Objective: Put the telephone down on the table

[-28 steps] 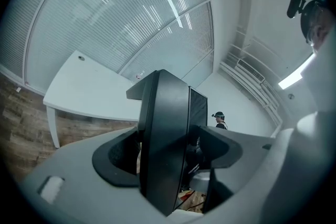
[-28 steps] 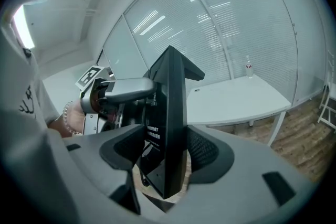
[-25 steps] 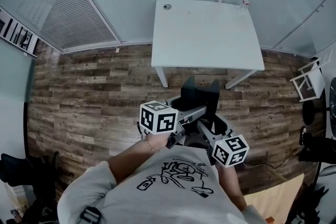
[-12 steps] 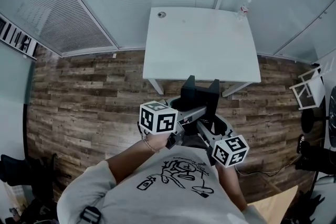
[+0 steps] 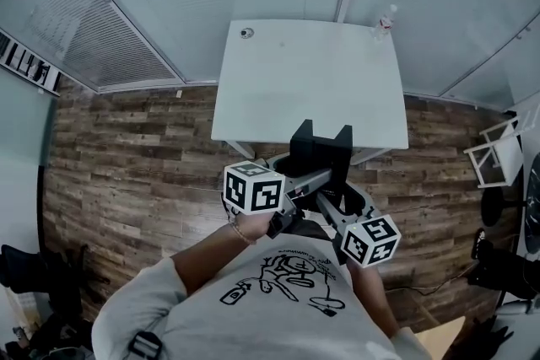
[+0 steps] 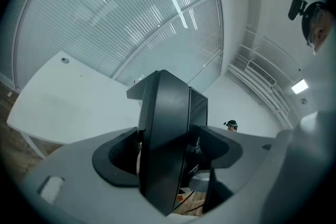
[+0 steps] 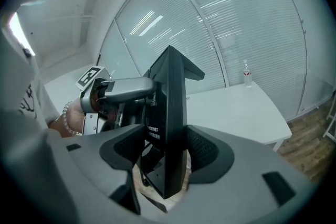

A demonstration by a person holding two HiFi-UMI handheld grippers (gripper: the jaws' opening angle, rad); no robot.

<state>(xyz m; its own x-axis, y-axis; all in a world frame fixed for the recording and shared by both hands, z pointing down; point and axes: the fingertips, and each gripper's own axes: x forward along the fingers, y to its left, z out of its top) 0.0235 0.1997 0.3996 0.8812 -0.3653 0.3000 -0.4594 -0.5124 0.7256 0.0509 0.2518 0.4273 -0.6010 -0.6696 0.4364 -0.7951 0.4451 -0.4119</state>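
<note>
The left claw [image 6: 167, 157] and the right claw [image 7: 168, 157] are each closed on the black telephone [image 5: 321, 149], one from either side. It is held in the air at the near edge of the white table [image 5: 304, 80], above the wooden floor [image 5: 143, 156]. A bottle [image 5: 385, 19] stands at the table's far right corner.

1. The telephone [image 5: 321, 149] is black plastic, matt with a faint sheen on its flat faces.
2. The left claw [image 6: 168, 150] and right claw [image 7: 167, 152] are smooth grey plastic. Their inner pads [image 7: 201, 149] are black and finely dimpled.
3. The surface [image 5: 304, 80] is white, smooth and slightly glossy.
4. The floor [image 5: 126, 147] is rough-grained wood planks.
5. The shirt [image 5: 278, 303] is soft grey cloth.
</note>
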